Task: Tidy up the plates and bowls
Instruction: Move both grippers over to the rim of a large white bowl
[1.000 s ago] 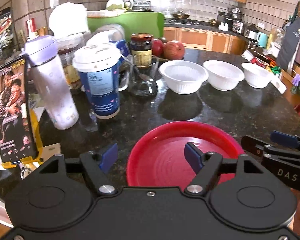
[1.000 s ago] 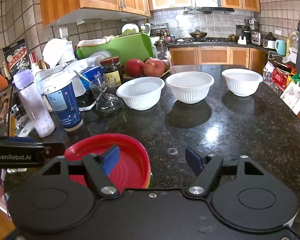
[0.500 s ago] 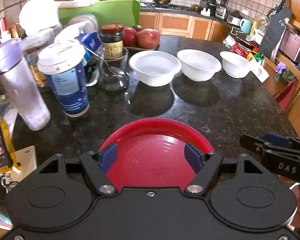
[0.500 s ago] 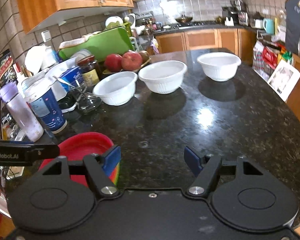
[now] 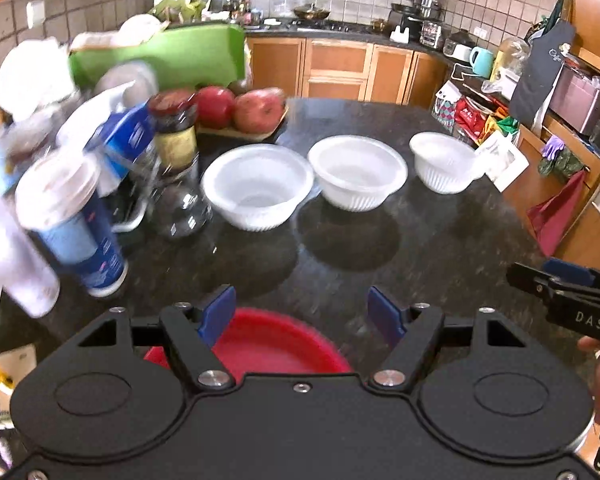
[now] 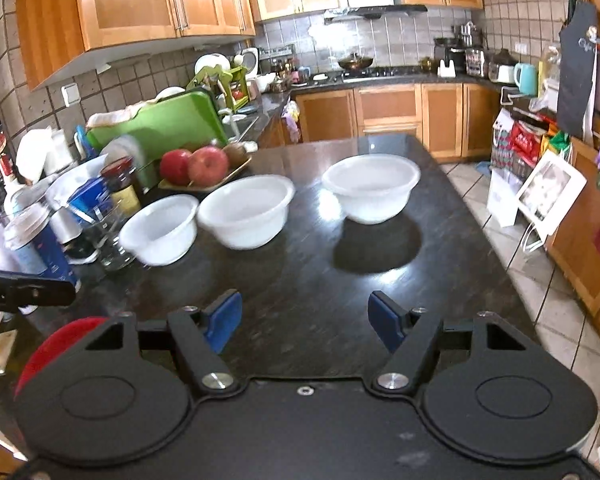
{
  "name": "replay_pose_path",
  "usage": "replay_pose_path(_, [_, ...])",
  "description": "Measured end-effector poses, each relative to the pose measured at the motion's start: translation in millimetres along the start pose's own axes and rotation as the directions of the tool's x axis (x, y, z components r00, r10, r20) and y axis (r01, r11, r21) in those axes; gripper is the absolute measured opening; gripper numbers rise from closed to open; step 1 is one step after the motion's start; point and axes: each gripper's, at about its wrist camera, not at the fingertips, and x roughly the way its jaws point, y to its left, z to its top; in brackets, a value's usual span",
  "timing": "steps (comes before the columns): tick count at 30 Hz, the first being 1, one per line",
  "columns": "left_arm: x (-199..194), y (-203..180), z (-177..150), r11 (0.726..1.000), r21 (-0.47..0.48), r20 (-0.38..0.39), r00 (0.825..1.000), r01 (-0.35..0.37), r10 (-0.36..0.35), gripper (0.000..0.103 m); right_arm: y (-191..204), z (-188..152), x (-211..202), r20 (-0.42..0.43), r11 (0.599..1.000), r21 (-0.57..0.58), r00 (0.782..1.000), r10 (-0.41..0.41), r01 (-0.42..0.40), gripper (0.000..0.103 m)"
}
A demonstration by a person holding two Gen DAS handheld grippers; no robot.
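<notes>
**Red plate slips behind as both grippers head for the bowls**

Red plastic now fills only the bottom of the left wrist view: the red plate point(image 5: 276, 344) lay broad and centred between the left fingers a second ago and now shows as a sliver just under the left hand-held gripper point(image 5: 302, 312). In the right wrist view it has shrunk to an arc at the lower left corner point(image 6: 56, 340). Both views have swung toward the three white bowls, so I judge the plate stack finished with and the bowls next.

The left hand-held gripper stands wide and empty. So does the right hand-held gripper point(image 6: 304, 320), with only bare bench point(image 6: 300, 280) between its pads.

The near white bowl point(image 5: 258, 186), middle white bowl point(image 5: 356, 172) and far white bowl point(image 5: 446, 160) sit in a row; the first two are nearly touching, the third well apart. Dark bench in front of them is open. Clutter crowds the left: a blue cup point(image 5: 70, 220), a glass point(image 5: 176, 200) and a jar point(image 5: 174, 128) just beside the near bowl. The far bowl sits near the bench's right edge.
</notes>
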Motion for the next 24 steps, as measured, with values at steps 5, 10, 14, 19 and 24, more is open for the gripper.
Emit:
replay_pose_path(5, [14,-31,24,1.000,-0.001,0.023,1.000,0.004,-0.004,0.074,-35,28,11,0.016,0.999,-0.035,1.000,-0.001,0.002,0.071])
replay_pose_path(10, [40,-71,50,1.000,0.028,0.023,1.000,-0.007,0.006,0.073,-73,54,25,-0.002,0.999,-0.037,0.999,0.039,-0.039,0.071])
replay_pose_path(14, [67,-101,69,0.999,0.031,-0.012,1.000,-0.016,0.016,0.073,-97,73,42,-0.012,0.997,-0.054,0.999,0.046,-0.047,0.071])
replay_pose_path(19, [103,-126,96,1.000,-0.015,-0.083,0.996,0.014,-0.015,0.073,-127,99,74,-0.060,0.997,-0.023,0.995,0.074,-0.075,0.068])
replay_pose_path(24, [131,-137,115,0.996,-0.090,-0.099,0.995,0.012,-0.021,0.073,-144,125,111,-0.098,0.993,-0.006,0.988,0.116,-0.117,0.065])
